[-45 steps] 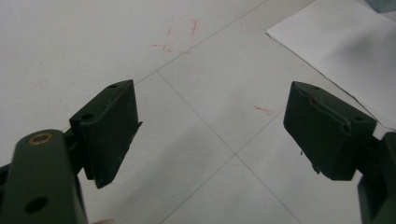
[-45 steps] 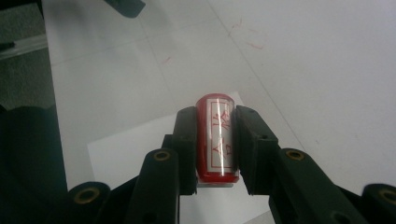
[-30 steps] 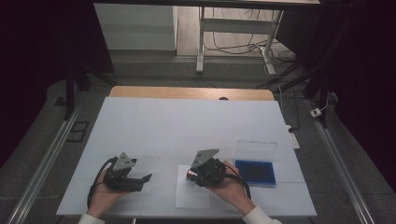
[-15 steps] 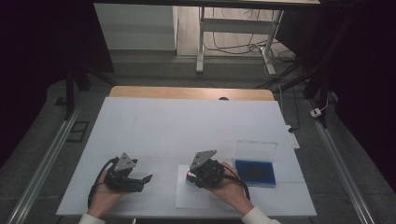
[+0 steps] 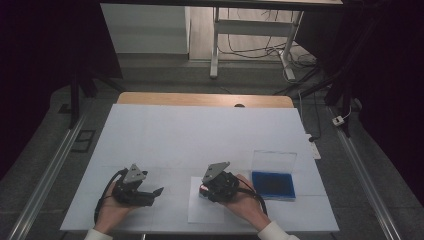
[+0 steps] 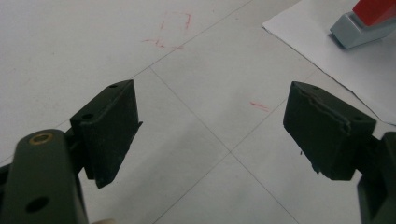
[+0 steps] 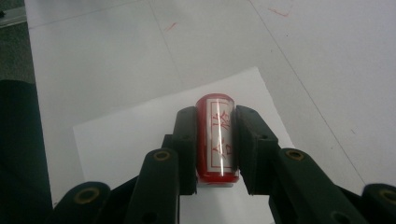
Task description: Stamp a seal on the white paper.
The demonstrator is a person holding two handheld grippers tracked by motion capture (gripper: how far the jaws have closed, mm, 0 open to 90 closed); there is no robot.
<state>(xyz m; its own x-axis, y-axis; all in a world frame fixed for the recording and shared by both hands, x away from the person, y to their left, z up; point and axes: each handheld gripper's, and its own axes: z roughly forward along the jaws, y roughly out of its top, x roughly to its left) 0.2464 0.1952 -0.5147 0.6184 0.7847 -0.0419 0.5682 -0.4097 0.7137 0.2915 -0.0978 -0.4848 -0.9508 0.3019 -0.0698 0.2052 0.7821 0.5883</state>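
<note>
Right hand-held gripper is clamped on a red stamp w/ a clear label and red characters, jaws pressing both long sides. In the high view the stamp sits lower centre of frame, over the white paper sheet, w/ the right hand-held gripper around it. In the left gripper view the stamp's grey base shows at upper right, resting on the sheet.

Step in hand, as I read it: pressing the stamp onto the paper, or just about to lift it. The blue ink pad, in its case w/ clear lid up, lies just right of the sheet, lower right of frame. Next move probably calls for a straight lift, no sliding, so the print doesn't smear; paper isn't pinned, so it could come up w/ the stamp.

Left hand-held gripper rests lower left of the high view, jaws wide apart, nothing between them; it could hold the sheet down.

Surface: table covered in white w/ faint grid lines and a few small red marks. Wood edge shows at the far side. Room is dark; grey floor, metal rails both sides, a white frame and loose cables at top of frame.
</note>
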